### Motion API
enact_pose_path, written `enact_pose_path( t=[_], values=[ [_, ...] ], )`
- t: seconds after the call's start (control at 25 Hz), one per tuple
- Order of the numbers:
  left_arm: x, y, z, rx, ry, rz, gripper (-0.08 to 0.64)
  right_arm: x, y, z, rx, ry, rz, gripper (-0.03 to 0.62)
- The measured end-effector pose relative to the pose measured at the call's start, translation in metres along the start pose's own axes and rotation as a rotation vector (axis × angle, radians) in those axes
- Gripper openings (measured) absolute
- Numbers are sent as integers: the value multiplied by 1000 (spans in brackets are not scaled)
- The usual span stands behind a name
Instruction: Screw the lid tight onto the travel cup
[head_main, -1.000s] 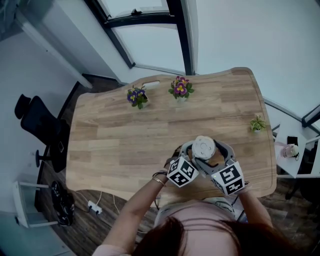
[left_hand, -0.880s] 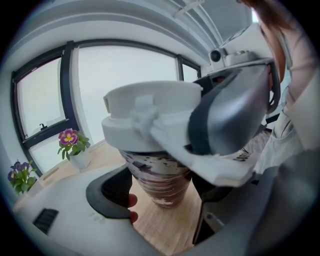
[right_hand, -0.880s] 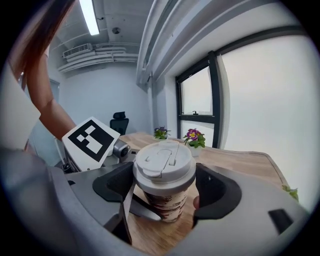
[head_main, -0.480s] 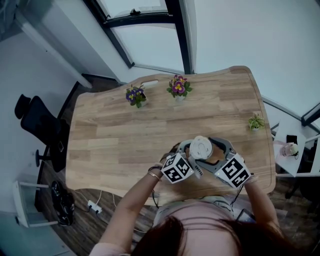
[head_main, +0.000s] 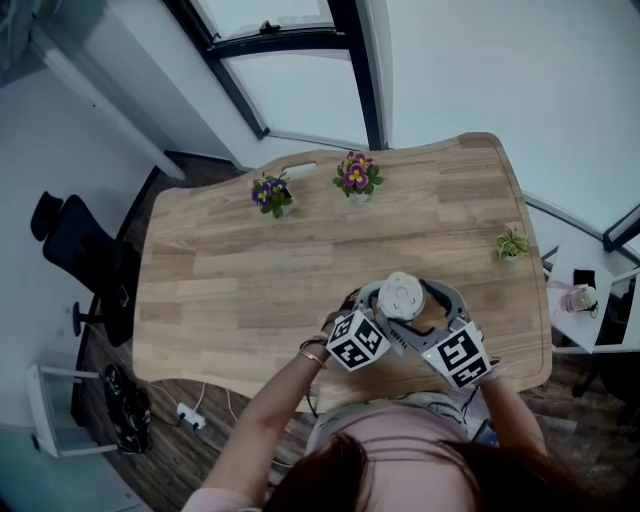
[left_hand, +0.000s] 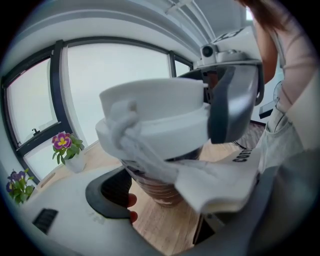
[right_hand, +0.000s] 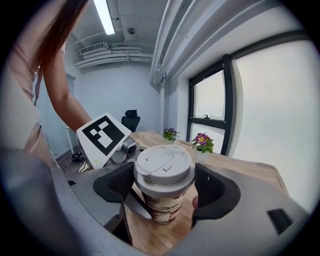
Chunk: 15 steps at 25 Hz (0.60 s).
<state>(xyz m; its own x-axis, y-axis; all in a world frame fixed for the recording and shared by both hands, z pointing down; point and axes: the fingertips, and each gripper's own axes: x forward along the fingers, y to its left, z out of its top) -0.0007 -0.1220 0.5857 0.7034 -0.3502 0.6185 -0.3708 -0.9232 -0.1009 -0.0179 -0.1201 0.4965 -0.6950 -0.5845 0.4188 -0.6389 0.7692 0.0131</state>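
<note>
A brown patterned travel cup with a white lid is held just above the near edge of the wooden table. My left gripper is shut on the cup's body, with its dark pad against the cup. From the other side my right gripper is shut on the lid, one pad on each side of its rim. In the left gripper view the lid fills the centre, with a right-gripper finger pressed on its edge. A blurred white shape hides part of the cup there.
Two potted flowers, purple and pink, stand at the table's far edge. A small green plant sits near its right edge. An office chair stands to the left and a small side table to the right.
My right gripper swung out to the right around the lid, then came back to where it was. The left gripper and the cup shifted only slightly.
</note>
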Motion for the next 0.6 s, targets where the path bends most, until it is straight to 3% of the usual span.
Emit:
enact_pose_path(
  t=[0.2,0.44,0.6],
  values=[
    [0,0,0,-13,0,16,362,1,0,0,4,10,3,377],
    [-5,1,-7,-126,1,98,362,1,3,0,8,9,23,377],
    [-9,0,-20,-158,55,147,362,-3,6,1,7,-4,49,377]
  ],
)
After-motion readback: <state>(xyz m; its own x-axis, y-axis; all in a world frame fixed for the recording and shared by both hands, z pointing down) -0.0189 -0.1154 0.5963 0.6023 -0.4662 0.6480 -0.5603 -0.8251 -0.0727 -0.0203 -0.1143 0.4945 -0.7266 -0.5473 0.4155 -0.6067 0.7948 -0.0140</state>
